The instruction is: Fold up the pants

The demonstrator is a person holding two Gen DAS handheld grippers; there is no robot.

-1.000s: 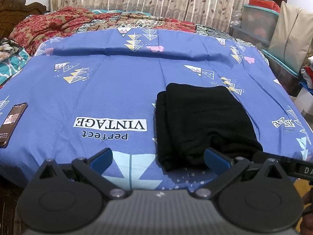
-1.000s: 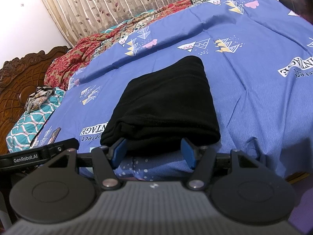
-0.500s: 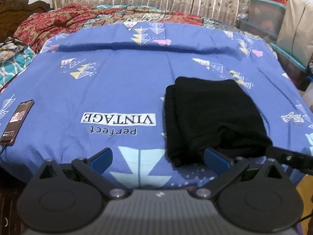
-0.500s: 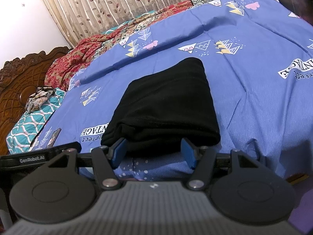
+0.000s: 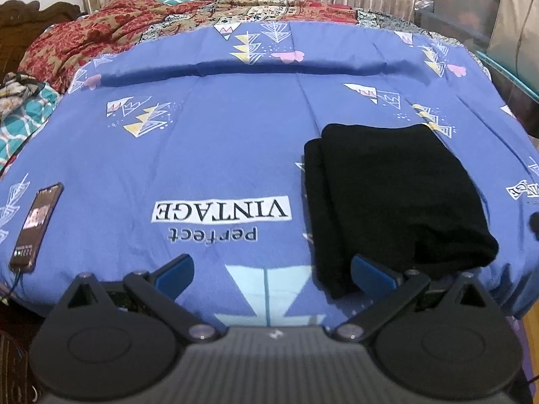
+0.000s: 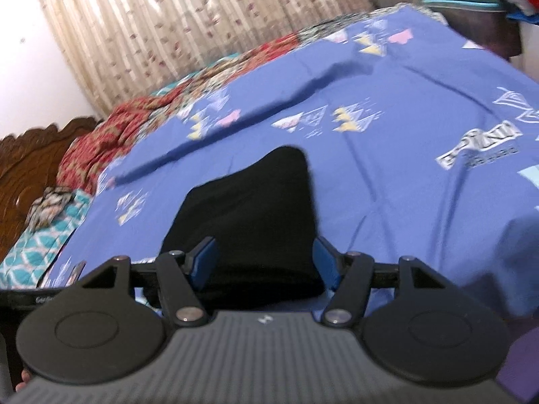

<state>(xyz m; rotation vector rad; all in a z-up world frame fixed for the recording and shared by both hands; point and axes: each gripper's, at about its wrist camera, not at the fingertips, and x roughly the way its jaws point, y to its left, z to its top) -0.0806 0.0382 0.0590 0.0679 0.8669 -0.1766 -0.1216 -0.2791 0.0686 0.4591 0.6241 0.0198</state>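
The black pants (image 5: 394, 195) lie folded into a compact rectangle on the blue bedspread (image 5: 219, 155), right of the "perfect VINTAGE" print. My left gripper (image 5: 272, 274) is open and empty, near the bed's front edge, left of the pants' near corner. In the right wrist view the pants (image 6: 249, 215) lie straight ahead. My right gripper (image 6: 266, 261) is open with its blue fingers either side of the pants' near end, holding nothing. That view is blurred by motion.
A phone (image 5: 36, 224) on a cable lies at the bed's left front edge. Red patterned blankets (image 5: 101, 33) are heaped at the back by the curtain. Plastic storage bins (image 5: 465, 6) stand beside the bed on the right. A carved wooden headboard (image 6: 30, 165) is at the left.
Both grippers have pulled back and risen from the folded pants. The right wrist view has swung and tilted. The pants have not moved.
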